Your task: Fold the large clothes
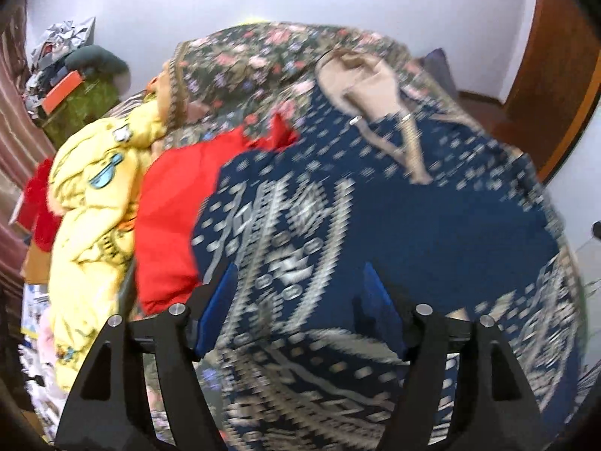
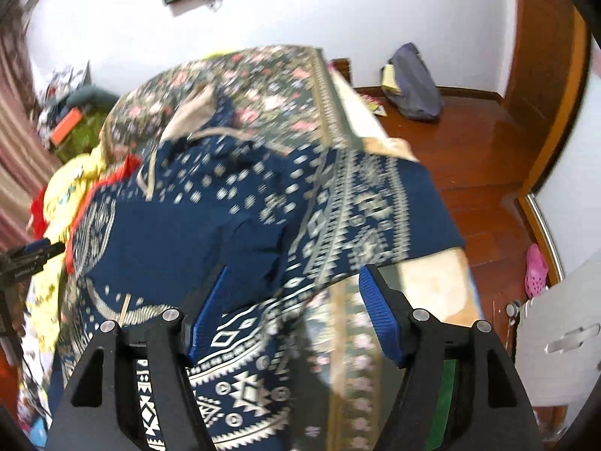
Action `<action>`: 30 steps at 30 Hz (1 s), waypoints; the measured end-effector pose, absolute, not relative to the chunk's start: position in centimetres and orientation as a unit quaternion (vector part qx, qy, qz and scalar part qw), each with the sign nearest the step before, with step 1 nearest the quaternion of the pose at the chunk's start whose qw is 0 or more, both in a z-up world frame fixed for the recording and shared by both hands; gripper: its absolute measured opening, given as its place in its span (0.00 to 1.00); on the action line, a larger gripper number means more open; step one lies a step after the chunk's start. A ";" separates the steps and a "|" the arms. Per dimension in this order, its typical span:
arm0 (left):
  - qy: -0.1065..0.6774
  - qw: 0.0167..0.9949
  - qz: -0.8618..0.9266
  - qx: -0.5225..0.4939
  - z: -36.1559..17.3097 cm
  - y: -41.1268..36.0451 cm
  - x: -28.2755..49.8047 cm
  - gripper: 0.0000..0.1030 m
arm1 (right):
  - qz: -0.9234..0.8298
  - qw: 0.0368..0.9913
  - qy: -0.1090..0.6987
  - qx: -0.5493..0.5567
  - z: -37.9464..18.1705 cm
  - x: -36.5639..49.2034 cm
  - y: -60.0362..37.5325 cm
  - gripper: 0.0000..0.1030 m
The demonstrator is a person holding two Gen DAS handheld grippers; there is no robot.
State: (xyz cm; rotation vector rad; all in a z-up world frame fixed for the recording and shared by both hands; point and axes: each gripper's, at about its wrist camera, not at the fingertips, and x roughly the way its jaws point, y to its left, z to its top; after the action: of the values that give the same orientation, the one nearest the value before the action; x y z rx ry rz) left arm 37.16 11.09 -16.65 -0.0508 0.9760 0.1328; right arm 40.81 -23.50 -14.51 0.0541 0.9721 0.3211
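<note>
Folding looks mid-way: blue patterned dress (image 2: 210, 218) lies on the bed (image 2: 432, 285), part-folded; left gripper (image 1: 296, 300) and right gripper (image 2: 293, 300) both open, empty. Next, regrasp an edge.

No readable text; the left gripper (image 2: 32, 259) lettering seems blurred

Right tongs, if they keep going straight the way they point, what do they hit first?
Most likely the navy patterned garment spread on the bed: it fills the gap between the open right tongs. Depth is blurred, so how far off it lies is unclear, but nothing else shows in that line.
</note>
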 end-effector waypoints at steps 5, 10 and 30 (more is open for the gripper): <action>0.466 0.883 0.040 -0.033 -16.8 9.0 38.7 0.70 | 0.110 0.873 0.473 0.038 -15.3 42.4 -26.3 0.65; 0.486 0.873 0.023 -0.041 -18.7 7.7 39.5 0.70 | 0.079 0.849 0.515 0.092 -18.9 44.7 -29.2 0.65; 0.506 0.860 0.058 -0.035 -21.5 9.7 38.4 0.70 | 0.026 0.843 0.512 0.162 -24.4 52.8 -30.1 0.33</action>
State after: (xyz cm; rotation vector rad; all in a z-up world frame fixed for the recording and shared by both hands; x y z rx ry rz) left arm 38.40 9.68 -21.47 -0.0742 1.0612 0.1227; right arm 52.84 -30.10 -24.43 0.3422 1.0817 0.0555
